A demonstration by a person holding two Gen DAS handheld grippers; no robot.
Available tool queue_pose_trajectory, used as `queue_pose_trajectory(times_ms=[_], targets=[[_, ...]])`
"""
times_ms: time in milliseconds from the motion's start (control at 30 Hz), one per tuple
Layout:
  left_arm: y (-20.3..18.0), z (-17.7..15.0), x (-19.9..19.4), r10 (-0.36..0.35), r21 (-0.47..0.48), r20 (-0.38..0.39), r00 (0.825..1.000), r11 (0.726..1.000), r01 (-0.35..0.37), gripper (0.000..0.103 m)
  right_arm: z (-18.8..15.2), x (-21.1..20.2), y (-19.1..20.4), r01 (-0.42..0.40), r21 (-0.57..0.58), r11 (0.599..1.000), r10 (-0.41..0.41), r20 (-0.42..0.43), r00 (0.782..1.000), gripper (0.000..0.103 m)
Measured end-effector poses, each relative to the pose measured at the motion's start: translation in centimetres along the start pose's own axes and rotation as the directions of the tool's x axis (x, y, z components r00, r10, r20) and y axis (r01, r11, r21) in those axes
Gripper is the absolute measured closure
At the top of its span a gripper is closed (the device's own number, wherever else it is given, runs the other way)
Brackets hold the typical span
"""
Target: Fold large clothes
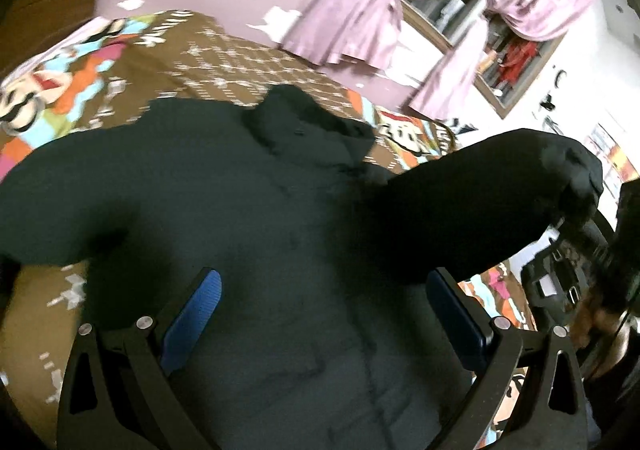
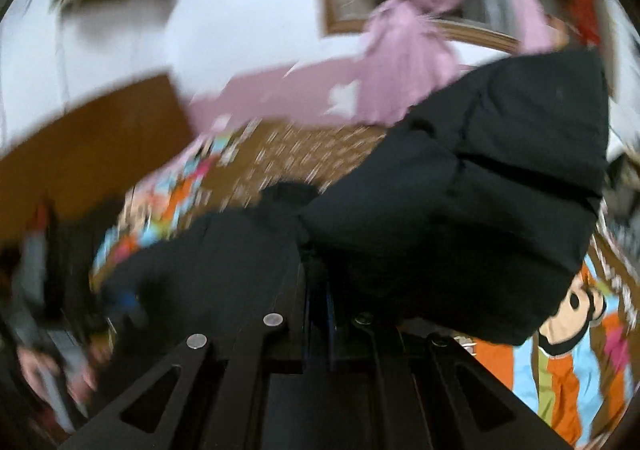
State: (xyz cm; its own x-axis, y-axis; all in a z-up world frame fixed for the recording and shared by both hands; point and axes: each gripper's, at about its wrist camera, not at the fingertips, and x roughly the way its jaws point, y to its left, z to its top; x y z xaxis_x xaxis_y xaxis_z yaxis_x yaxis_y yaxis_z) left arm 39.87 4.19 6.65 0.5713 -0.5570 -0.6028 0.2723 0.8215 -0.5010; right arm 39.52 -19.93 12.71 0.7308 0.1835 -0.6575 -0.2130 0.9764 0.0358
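Observation:
A large black padded jacket (image 1: 248, 202) lies spread on a bed, collar toward the far side. My left gripper (image 1: 324, 302) hovers over its body, open, with the blue pads (image 1: 192, 314) wide apart and nothing between them. One sleeve (image 1: 472, 202) is lifted off the bed at the right, where my right gripper (image 1: 576, 222) holds its end. In the right wrist view the right gripper (image 2: 316, 262) is shut on that sleeve (image 2: 480, 190), which bulges up and to the right. The jacket body (image 2: 200, 262) lies below at the left. Both views are blurred by motion.
The bed carries a brown bedspread (image 1: 208, 54) with bright cartoon patches (image 2: 568, 362). Behind it are a purple and white wall, tied purple curtains (image 1: 360, 10) and a wood-framed window (image 2: 340, 10). A brown wooden panel (image 2: 100, 142) stands at the left. A person's hand (image 2: 40, 362) shows low left.

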Motion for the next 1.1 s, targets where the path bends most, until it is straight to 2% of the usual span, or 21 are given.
queue_pose_trajectory(times_ms=[167,233,267,300,367,400,467,500,633,733,833,867,933,1000,1100], targets=[[3.4,-1.2,-3.0,0.060,-0.038,0.011,0.998,0.997,-0.060,0.003,-4.1,5.8,6.6,-0.038,-0.203,0.978,0.003,-0.170,0.985,0.091],[4.6,-2.0,-3.7,0.084,-0.064,0.012,0.996,0.994,-0.084,0.003,-5.8,7.5,8.7,-0.110,-0.229,0.967,0.059,-0.220,0.974,0.078],[5.2,-2.3,-3.9,0.088,-0.082,0.010,0.996,0.993,-0.087,0.003,-6.5,8.5,9.4,-0.162,-0.229,0.960,0.103,-0.248,0.963,0.062],[5.7,-2.7,-4.0,0.089,-0.094,0.010,0.996,0.992,-0.088,0.003,-6.9,9.1,9.9,-0.190,-0.227,0.955,0.129,-0.257,0.958,0.039],[6.5,-3.2,-4.1,0.086,-0.120,0.016,0.996,0.989,-0.083,0.003,-7.8,10.1,10.4,-0.245,-0.222,0.944,0.195,-0.225,0.955,0.023],[6.7,-3.2,-4.1,0.084,-0.123,0.019,0.996,0.989,-0.081,0.003,-7.9,10.4,10.3,-0.265,-0.213,0.940,0.220,-0.214,0.952,0.023],[7.0,-3.4,-3.4,0.085,-0.122,0.017,0.996,0.989,-0.082,0.003,-8.6,11.6,9.2,-0.330,-0.145,0.933,0.290,-0.241,0.926,0.023],[7.0,-3.4,-2.8,0.089,-0.119,0.010,0.996,0.989,-0.087,0.003,-9.0,11.6,8.2,-0.337,-0.126,0.933,0.299,-0.251,0.921,0.023],[6.4,-3.5,1.5,0.097,-0.097,-0.060,0.994,0.990,-0.102,0.003,-9.9,12.0,5.0,-0.248,-0.096,0.964,0.223,-0.220,0.950,0.023],[6.2,-3.8,5.0,0.131,-0.084,-0.147,0.980,0.986,-0.144,0.003,-10.3,12.6,0.9,-0.168,-0.024,0.986,0.160,-0.201,0.966,0.023],[5.1,-3.8,7.0,0.195,-0.029,-0.139,0.971,0.979,-0.201,0.004,-10.6,12.9,-1.9,-0.127,0.057,0.990,0.135,-0.194,0.972,0.023],[4.9,-3.8,7.2,0.217,-0.021,-0.129,0.967,0.975,-0.222,0.007,-10.7,12.9,-2.8,-0.118,0.078,0.990,0.131,-0.188,0.973,0.023],[4.3,-3.8,7.5,0.327,0.002,-0.098,0.940,0.944,-0.329,0.049,-10.8,12.8,-4.3,-0.099,0.114,0.989,0.118,-0.176,0.977,0.023],[4.2,-3.9,7.5,0.384,0.012,-0.075,0.920,0.923,-0.385,0.072,-10.7,12.5,-5.3,-0.075,0.132,0.988,0.095,-0.157,0.983,0.023],[2.6,-3.8,7.0,0.418,0.087,0.016,0.908,0.904,-0.418,0.088,-10.2,12.2,-5.9,-0.045,0.154,0.987,0.066,-0.132,0.989,0.023]])
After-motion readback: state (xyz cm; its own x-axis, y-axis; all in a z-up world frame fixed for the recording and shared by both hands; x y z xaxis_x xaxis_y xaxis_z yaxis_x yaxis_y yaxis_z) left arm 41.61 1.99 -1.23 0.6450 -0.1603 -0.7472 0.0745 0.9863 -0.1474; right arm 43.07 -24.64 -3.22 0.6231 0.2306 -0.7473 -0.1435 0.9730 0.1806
